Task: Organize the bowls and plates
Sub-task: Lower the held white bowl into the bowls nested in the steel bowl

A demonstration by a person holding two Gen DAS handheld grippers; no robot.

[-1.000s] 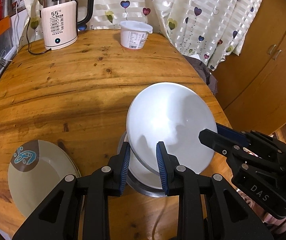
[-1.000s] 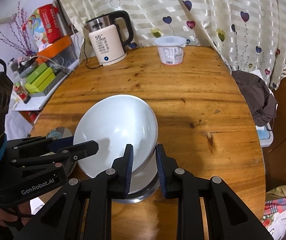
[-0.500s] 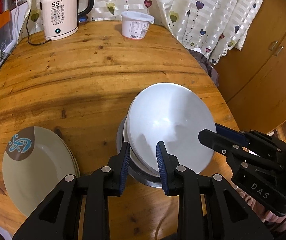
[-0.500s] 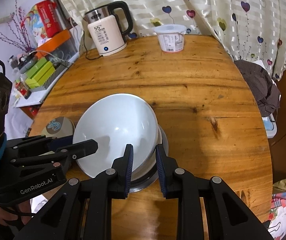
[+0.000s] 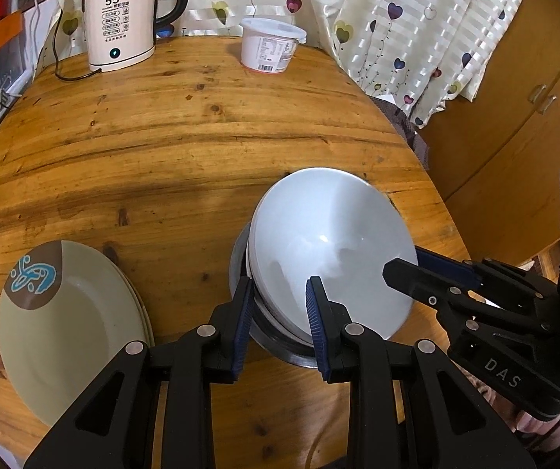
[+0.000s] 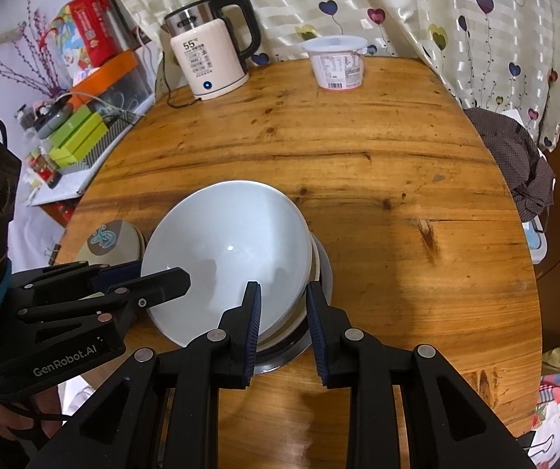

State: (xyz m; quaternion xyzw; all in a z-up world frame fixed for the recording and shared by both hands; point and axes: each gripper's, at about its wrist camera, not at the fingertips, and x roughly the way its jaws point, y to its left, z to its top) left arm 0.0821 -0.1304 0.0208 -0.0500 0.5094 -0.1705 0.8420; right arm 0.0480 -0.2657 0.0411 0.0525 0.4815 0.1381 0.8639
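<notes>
Your left gripper (image 5: 278, 305) sat nearest the lens, its blue pads narrowly parted and straddling the near rim of the white bowl (image 5: 331, 250). Whether the pads pressed that rim could not be told. Your right gripper (image 6: 282, 305) straddled the opposite rim of the same bowl with a similarly narrow gap; its left pad lay against the bowl's inner face, and its right pad stood clear outside the metal rim, so a firm grip could not be confirmed.

The bowl was plain, glossy white, wide and shallow, tilted on edge with its hollow facing you. It carried one small highlight and soft shadows of the fingers. It leaned in a stack of like white bowls nested inside a steel bowl (image 5: 241, 273), which rested on the table (image 5: 186, 148) near its front edge.

Just left of the stack lay pale green plates (image 5: 72, 328), stacked flat, the top one marked with a brown patch and a blue motif.

Farther back, well apart, stood a lidded white tub (image 5: 270, 45) and a cream kettle (image 5: 121, 23) reading 55, both at the table's far edge before the heart-printed curtain (image 5: 397, 19).
</notes>
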